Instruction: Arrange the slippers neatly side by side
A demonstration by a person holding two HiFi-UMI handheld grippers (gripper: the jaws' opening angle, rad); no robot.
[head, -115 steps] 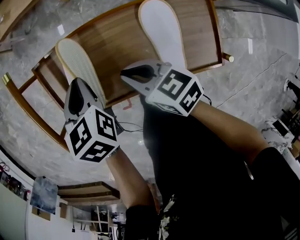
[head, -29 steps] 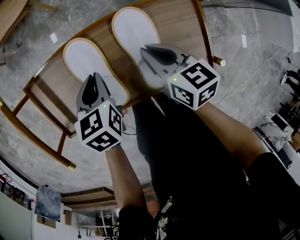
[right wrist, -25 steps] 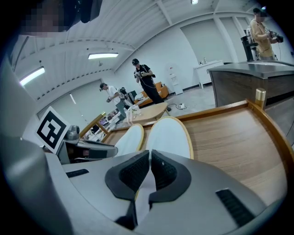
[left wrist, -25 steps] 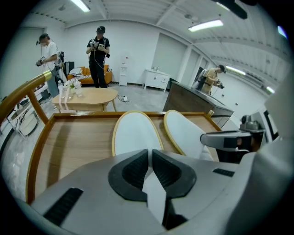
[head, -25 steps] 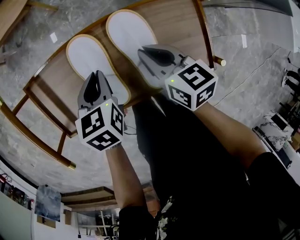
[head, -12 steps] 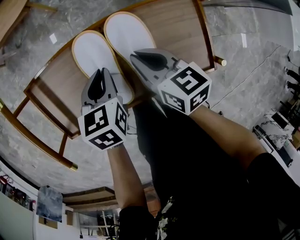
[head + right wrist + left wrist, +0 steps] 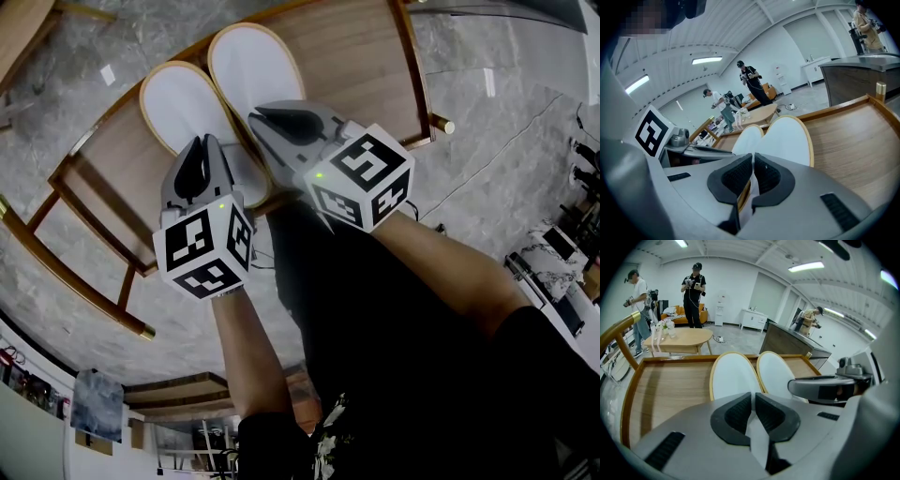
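Two white slippers with tan rims lie sole-up, side by side and touching, on a wooden rack (image 7: 375, 56). The left slipper (image 7: 187, 103) is held at its near end by my left gripper (image 7: 199, 161), whose jaws are shut on the thin white edge. My right gripper (image 7: 261, 120) is shut on the near end of the right slipper (image 7: 251, 61). In the left gripper view the left slipper (image 7: 733, 378) runs straight ahead of the left gripper (image 7: 753, 401), with the right slipper (image 7: 776, 376) beside it. The right gripper view shows the right gripper (image 7: 753, 164) pinching the right slipper (image 7: 790, 140).
The rack has a raised wooden rim (image 7: 628, 394) and brass-capped corners (image 7: 446, 126). Grey marble floor (image 7: 506, 169) surrounds it. Behind stand a low wooden table (image 7: 686, 339), a dark counter (image 7: 787, 341) and several people (image 7: 693, 294).
Both grippers have drawn closer together, the left one rightward and the right one leftward. The gap between the two slippers has closed and they now lie against each other.
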